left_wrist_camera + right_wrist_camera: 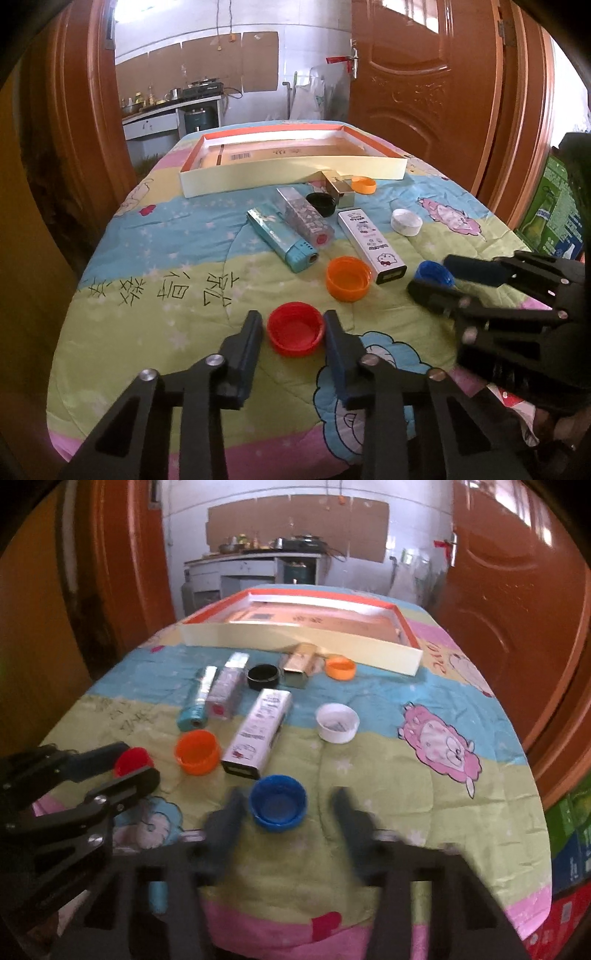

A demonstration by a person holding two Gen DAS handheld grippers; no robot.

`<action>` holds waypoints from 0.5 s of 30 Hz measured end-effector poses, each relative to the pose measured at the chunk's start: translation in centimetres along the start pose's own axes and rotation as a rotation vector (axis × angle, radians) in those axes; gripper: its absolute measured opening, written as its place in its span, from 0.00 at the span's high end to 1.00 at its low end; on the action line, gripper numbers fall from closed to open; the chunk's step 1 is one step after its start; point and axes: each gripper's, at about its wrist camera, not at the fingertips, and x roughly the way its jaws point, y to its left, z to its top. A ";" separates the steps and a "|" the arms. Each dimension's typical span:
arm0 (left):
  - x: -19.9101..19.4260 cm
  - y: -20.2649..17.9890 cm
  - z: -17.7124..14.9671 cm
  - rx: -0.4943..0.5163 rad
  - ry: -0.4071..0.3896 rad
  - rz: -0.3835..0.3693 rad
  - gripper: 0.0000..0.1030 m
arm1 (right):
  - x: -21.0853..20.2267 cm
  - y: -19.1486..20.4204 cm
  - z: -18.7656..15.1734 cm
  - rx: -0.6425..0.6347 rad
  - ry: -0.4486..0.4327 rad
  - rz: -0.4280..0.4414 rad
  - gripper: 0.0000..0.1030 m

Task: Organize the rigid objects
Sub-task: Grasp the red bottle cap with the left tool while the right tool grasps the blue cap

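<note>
Motion blur smears the right gripper (pixel 289 797) in its own view, where a blue bottle cap (pixel 277 802) sits open side up between the jaws, hard against the left pad with cloth showing before the right one. Whether they pinch it cannot be told. The left gripper (pixel 292 319) is sharper: its jaws close on a red plastic cap (pixel 295 328), both pads at its ribbed rim, at the near edge of the table (pixel 147 295).

The table's own top is hidden under a quilted cover striped pink, green and blue, printed with cartoon sheep and handwritten characters.

Farther back lie an orange cap (pixel 348 278), a white cartoon-printed box (pixel 371 240), a glossy teal case (pixel 282 240) touching a clear patterned case (pixel 304 218), a black cap (pixel 320 203), a gold metallic box (pixel 340 190), a smaller orange cap (pixel 364 184) and a white cap (pixel 406 222).

Behind them stands a shallow cardboard tray (pixel 291 177) with an orange rim – its floor only partly seen.

Carved reddish-brown doors (pixel 424 74) frame a tiled kitchen with a cluttered counter (pixel 173 107). Green cartons (pixel 550 206) are cut off at the right.
</note>
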 end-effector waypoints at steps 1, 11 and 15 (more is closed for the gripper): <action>0.0 0.0 0.0 -0.002 0.000 -0.003 0.70 | 0.0 0.1 0.0 -0.012 -0.002 -0.018 0.70; -0.8 0.0 0.7 -0.006 -0.010 -0.056 0.70 | -1.7 -1.1 0.4 0.034 -0.034 0.018 0.70; -1.7 -0.2 1.7 0.006 -0.028 -0.057 0.70 | -2.5 -1.4 0.9 0.043 -0.056 0.038 0.70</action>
